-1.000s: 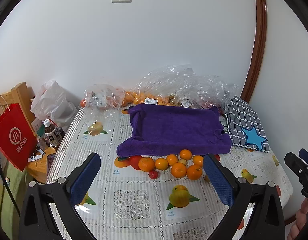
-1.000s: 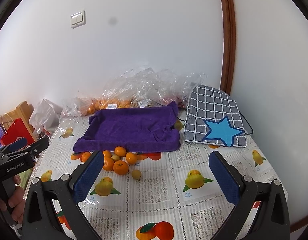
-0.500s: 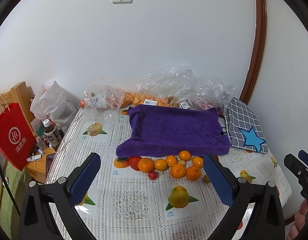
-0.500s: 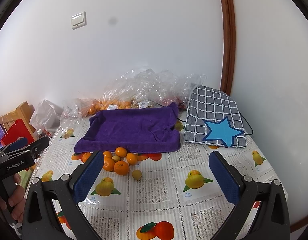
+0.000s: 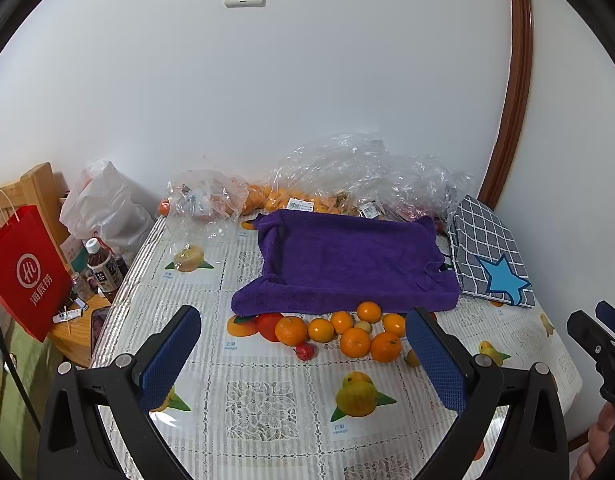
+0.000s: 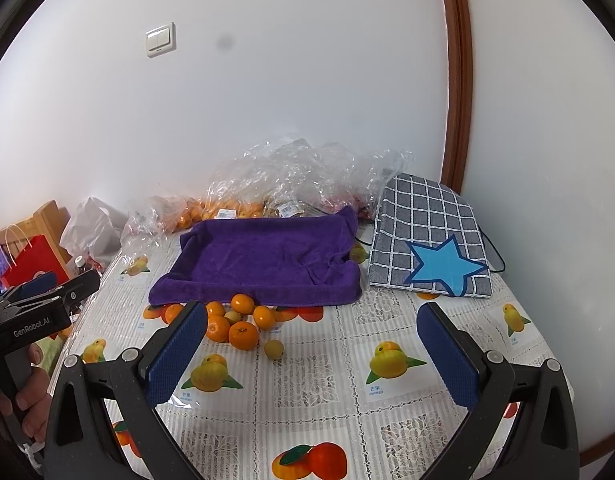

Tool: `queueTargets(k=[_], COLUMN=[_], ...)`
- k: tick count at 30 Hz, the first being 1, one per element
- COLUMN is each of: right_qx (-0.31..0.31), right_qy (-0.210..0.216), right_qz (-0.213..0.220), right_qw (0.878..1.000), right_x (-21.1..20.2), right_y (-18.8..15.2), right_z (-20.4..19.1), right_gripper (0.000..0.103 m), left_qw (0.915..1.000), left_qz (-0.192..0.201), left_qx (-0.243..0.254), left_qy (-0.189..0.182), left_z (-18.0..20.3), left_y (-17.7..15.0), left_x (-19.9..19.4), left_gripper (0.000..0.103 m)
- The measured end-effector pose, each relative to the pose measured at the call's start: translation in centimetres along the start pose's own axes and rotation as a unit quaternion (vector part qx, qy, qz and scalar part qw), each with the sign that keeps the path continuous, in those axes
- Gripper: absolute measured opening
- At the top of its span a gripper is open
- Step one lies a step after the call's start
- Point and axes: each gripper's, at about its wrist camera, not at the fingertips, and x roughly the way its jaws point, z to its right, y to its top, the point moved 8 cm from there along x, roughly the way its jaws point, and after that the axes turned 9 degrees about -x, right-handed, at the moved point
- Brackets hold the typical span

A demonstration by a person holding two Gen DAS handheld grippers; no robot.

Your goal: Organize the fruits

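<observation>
Several oranges (image 5: 354,341) (image 6: 242,335) lie in a cluster on the fruit-print tablecloth, just in front of a purple towel (image 5: 347,260) (image 6: 263,260) draped over a tray. Among them sit a small red fruit (image 5: 304,351) and a small yellow-green fruit (image 6: 274,348). My left gripper (image 5: 303,356) hovers open above the near table, short of the cluster. Wide open too, my right gripper (image 6: 311,356) hangs over the table right of the fruit. Neither holds anything.
Clear plastic bags (image 5: 359,176) with more oranges are piled against the back wall. A grey checked cushion with a blue star (image 6: 427,248) lies at the right. A red paper bag (image 5: 27,276), a bottle (image 5: 103,272) and a white bag stand left, off the table.
Both views have drifted slightly back and up, so the fruit and towel sit a little lower in frame. Both grippers stay open.
</observation>
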Motion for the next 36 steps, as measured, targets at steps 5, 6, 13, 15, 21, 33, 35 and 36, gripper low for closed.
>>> queueTargets(k=[5, 6, 13, 15, 21, 33, 35, 36], right_qx=[-0.004, -0.005, -0.004, -0.004, 0.001, 0.004, 0.003, 0.003], right_qy=[0.001, 0.000, 0.004, 0.002, 0.000, 0.013, 0.018, 0.021], right_qz=[0.002, 0.002, -0.002, -0.006, -0.024, -0.070, -0.081, -0.088], right_qw=[1.000, 1.000, 1.000, 1.000, 1.000, 0.997, 0.997, 0.996], right_x=[0.0, 0.0, 0.7, 1.3, 3.5, 9.2, 10.3, 10.9], right_y=[0.2, 0.1, -0.4, -0.8, -1.8, -4.9, -5.6, -6.0], right_z=[-0.2, -0.2, -0.3, -0.4, -0.4, -0.9, -1.1, -1.1], right_gripper=[0.103, 0.103, 0.103, 0.103, 0.103, 0.102, 0.100, 0.100], left_qw=[1.0000, 1.0000, 1.0000, 0.9999, 0.9995, 0.9974, 0.9970, 0.9966], left_qz=[0.000, 0.000, -0.008, -0.012, -0.030, -0.068, -0.073, -0.078], left_qx=[0.000, -0.001, -0.004, -0.005, -0.007, -0.015, -0.014, -0.015], left_qy=[0.000, 0.000, 0.001, 0.001, 0.007, 0.017, 0.020, 0.023], left_z=[-0.1, -0.1, -0.5, -0.7, -1.6, -3.9, -4.4, -4.7], left_y=[-0.1, -0.1, -0.5, -0.9, -2.1, -4.7, -5.1, -5.3], left_x=[0.0, 0.0, 1.2, 1.8, 4.1, 8.6, 9.3, 9.8], left_gripper=[0.103, 0.103, 0.103, 0.103, 0.103, 0.103, 0.103, 0.103])
